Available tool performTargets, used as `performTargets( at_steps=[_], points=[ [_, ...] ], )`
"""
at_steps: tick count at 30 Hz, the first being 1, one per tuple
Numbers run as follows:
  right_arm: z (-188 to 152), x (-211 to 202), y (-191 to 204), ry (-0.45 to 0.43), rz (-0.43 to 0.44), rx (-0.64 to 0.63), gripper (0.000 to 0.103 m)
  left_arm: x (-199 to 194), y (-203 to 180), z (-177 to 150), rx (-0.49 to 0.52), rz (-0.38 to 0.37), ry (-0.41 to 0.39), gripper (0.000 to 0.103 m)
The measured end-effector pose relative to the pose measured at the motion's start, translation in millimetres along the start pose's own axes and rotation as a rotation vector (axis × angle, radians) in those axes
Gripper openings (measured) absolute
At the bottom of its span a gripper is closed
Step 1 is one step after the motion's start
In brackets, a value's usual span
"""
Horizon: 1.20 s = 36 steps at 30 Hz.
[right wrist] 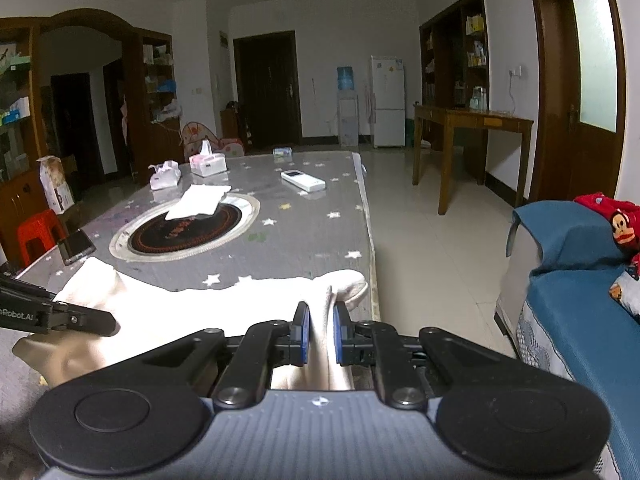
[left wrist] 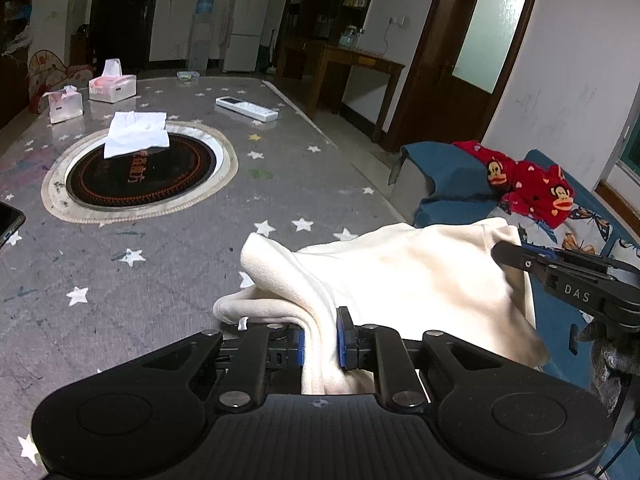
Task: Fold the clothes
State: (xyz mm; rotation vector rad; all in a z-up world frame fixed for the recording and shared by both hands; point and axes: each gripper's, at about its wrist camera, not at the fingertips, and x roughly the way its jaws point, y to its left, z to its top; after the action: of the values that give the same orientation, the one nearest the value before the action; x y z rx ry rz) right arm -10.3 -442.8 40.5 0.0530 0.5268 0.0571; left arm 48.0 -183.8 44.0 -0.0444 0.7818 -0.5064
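A cream-white garment [left wrist: 404, 280] is held up over the near edge of the grey star-patterned table [left wrist: 160, 264]. My left gripper [left wrist: 321, 338] is shut on a bunched fold of it, with the cloth between the blue pads. My right gripper [right wrist: 321, 332] is shut on another part of the same garment [right wrist: 208, 304]. In the left wrist view the right gripper's body [left wrist: 576, 280] shows at the far right, at the garment's other edge. In the right wrist view the left gripper's body [right wrist: 60, 316] shows at the far left. The cloth spans between both grippers.
On the table are a round black hotplate inset [left wrist: 140, 176] with a white folded cloth [left wrist: 136, 132] on it, two tissue boxes [left wrist: 112, 86], a white remote [left wrist: 246, 109] and a phone [right wrist: 76, 246]. A blue sofa [right wrist: 580, 280] with red clothing [left wrist: 528, 180] stands right.
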Motion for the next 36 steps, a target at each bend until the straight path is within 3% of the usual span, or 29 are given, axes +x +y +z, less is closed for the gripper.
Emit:
performTargets(
  at_steps=[20, 23, 28, 33, 36],
  points=[
    [-18, 40, -2, 0.102, -0.004, -0.015, 0.013, 14, 31, -23, -0.049, 0.037, 0.090, 0.016],
    [-21, 47, -2, 0.120, -0.016, -0.015, 0.015, 11, 37, -22, -0.057, 0.042, 0.101, 0.025],
    [-17, 46, -9, 0.107, -0.036, 0.004, 0.017, 2, 45, -13, -0.059, 0.063, 0.069, 0.032],
    [-11, 49, -1, 0.106, 0.010, -0.002, 0.017, -5, 55, -2, -0.094, 0.116, 0.027, 0.036],
    [-9, 54, 10, 0.114, 0.049, -0.011, 0.017, -5, 53, 3, -0.087, 0.108, 0.020, 0.033]
  ],
)
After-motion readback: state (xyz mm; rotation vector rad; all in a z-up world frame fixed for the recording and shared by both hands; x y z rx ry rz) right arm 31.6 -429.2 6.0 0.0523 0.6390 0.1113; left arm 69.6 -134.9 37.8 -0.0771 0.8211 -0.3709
